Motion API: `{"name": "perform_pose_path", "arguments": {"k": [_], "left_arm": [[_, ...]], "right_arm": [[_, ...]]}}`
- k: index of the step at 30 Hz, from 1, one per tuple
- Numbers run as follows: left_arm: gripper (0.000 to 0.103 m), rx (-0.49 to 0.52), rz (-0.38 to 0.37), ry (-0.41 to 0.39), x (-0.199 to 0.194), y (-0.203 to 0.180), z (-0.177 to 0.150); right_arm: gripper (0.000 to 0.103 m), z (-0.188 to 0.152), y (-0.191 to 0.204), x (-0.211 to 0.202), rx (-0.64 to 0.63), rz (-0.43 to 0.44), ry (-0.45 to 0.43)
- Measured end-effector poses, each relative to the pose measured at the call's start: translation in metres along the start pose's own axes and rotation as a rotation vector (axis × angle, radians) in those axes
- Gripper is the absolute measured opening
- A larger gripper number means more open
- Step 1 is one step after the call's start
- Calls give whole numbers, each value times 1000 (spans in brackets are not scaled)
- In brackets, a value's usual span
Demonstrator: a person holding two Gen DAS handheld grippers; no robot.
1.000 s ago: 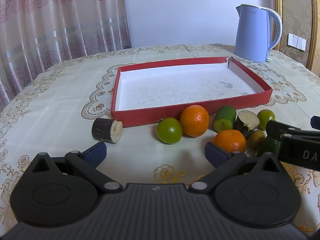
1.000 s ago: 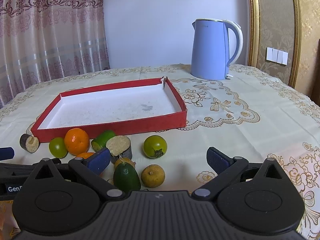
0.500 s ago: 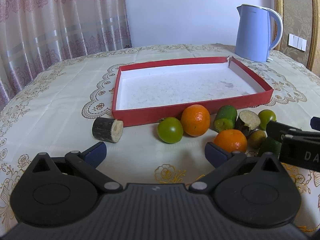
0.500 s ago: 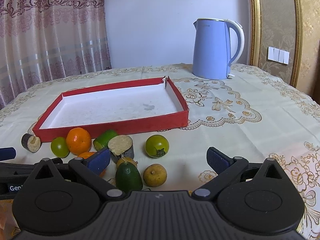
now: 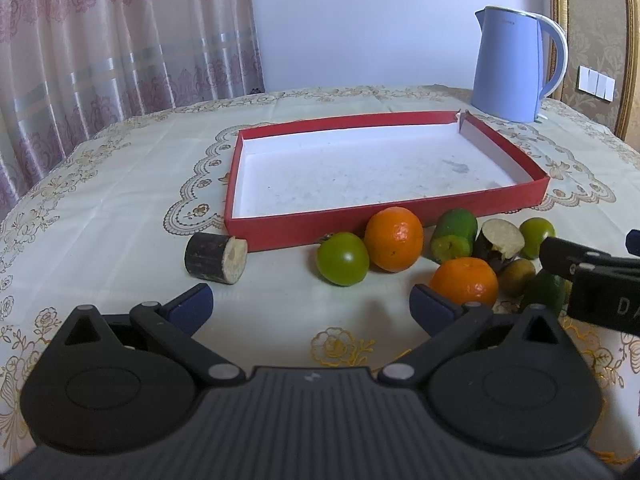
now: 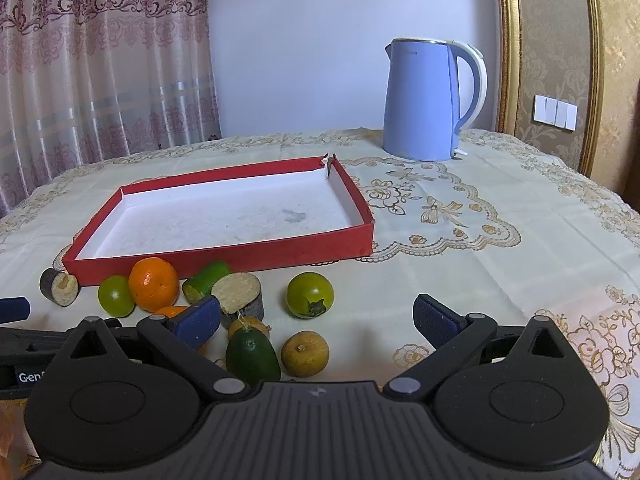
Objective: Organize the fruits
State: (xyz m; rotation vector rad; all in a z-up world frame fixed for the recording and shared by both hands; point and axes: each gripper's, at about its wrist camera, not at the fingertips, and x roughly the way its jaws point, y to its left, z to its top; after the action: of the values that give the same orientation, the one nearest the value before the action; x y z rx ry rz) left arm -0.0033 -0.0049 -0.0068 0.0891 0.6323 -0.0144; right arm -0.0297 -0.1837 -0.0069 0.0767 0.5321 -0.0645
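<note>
Here, both the left tool [image 5: 311,306] and right tool [image 6: 318,318] hang released before the fruits [image 6: 154,284].

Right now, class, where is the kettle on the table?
In both views the kettle stands at the table's far right, beyond the red tray's torn far corner.

Soft daylight glows through the curtain [image 5: 120,60] at left; fruit shadows faint on the bench [image 6: 460,280]; sharp focus; fisheye bends the edges.
</note>
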Motion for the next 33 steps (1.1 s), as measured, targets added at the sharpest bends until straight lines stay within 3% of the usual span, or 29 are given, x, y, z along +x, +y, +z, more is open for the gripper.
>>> {"name": "perform_pose_path", "arguments": {"k": [15,25,33], "left_arm": [[103,2,2,5,3,2,0],[103,-2,1,12,8,4,-3],[103,3,-7,19,11,3,-3]], "right_arm": [[103,2,-10,-1,1,16,-11],[103,-4,-35,-8,0,-18,-28],[103,0,-42,5,2,1,6]]}}
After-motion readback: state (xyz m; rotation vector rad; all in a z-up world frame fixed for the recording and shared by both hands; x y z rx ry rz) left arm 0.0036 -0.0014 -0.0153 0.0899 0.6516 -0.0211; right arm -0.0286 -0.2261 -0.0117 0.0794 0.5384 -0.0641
